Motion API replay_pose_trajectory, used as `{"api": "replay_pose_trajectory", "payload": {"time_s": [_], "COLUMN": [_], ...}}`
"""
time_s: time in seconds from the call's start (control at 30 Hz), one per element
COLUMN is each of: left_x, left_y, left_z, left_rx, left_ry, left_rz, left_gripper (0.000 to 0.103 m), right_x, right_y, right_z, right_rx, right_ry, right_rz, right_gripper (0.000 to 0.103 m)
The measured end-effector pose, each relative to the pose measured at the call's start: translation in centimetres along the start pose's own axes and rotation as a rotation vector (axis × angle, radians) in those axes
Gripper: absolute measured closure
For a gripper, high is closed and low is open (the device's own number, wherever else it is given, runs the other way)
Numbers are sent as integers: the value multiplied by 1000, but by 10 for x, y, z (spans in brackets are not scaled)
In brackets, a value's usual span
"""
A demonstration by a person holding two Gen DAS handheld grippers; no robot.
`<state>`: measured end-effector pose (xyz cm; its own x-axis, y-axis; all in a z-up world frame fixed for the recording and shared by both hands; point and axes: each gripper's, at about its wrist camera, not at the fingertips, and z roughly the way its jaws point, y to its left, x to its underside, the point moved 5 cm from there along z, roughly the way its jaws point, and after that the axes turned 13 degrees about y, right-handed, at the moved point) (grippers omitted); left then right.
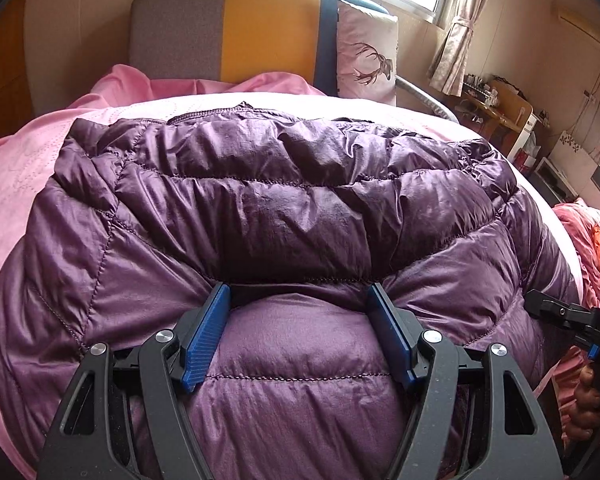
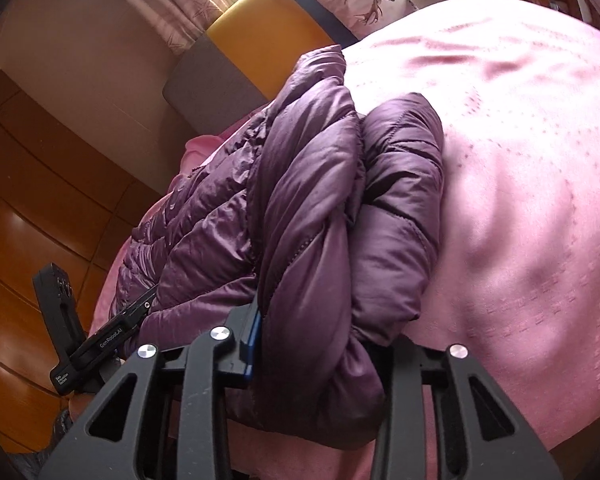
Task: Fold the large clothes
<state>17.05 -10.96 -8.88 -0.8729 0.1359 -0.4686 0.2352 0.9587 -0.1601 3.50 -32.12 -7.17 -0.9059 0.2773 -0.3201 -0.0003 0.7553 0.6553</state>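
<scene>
A purple quilted down jacket point(image 1: 284, 208) lies folded on the pink bedspread point(image 1: 16, 176). My left gripper point(image 1: 300, 292) is open, its blue fingertips point(image 1: 220, 296) pressed down on the jacket's near fold with fabric bulging between them. In the right wrist view the jacket point(image 2: 308, 216) is bunched in thick folds, and my right gripper point(image 2: 320, 320) has a roll of it between its jaws; one blue fingertip point(image 2: 254, 332) shows, the other is hidden by fabric. The right gripper also shows at the right edge of the left wrist view point(image 1: 568, 316).
A grey, yellow and blue headboard point(image 1: 236, 28) and a deer-print pillow point(image 1: 366, 56) stand at the far end of the bed. A desk with clutter point(image 1: 496, 108) is at the right. An orange-pink quilt point(image 1: 592, 240) lies at the bed's right edge. A wooden wardrobe point(image 2: 32, 184) shows left.
</scene>
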Motion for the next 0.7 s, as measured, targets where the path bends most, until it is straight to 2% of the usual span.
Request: {"api": "replay_pose_trajectory", "payload": {"time_s": [0.2,0.3,0.43,0.57,0.7], "left_x": [-1,-1,0,2,6], "left_y": [8,12,18,25,45], "left_z": [0,0,2,-1,-22], "left_rx": [34,52,91,159,271], "left_ry": [3,2,-2,-5,-4], "left_rz": [-13,-18,-30,-46,-65], "left_gripper": [34,34,34,34,34], "right_x": [-4,-9,-19,-27,-23], "right_y": [29,58,117,179,230], "right_z": [-15,-22,-24,-3,38], "right_rx": [-2,-17,-38,-24,44], "right_ry": [-32,-52,-63,-29,23], "right_rz": [-38,-91,-216,-340,-447], "right_gripper": [80,81,81,81,81]}}
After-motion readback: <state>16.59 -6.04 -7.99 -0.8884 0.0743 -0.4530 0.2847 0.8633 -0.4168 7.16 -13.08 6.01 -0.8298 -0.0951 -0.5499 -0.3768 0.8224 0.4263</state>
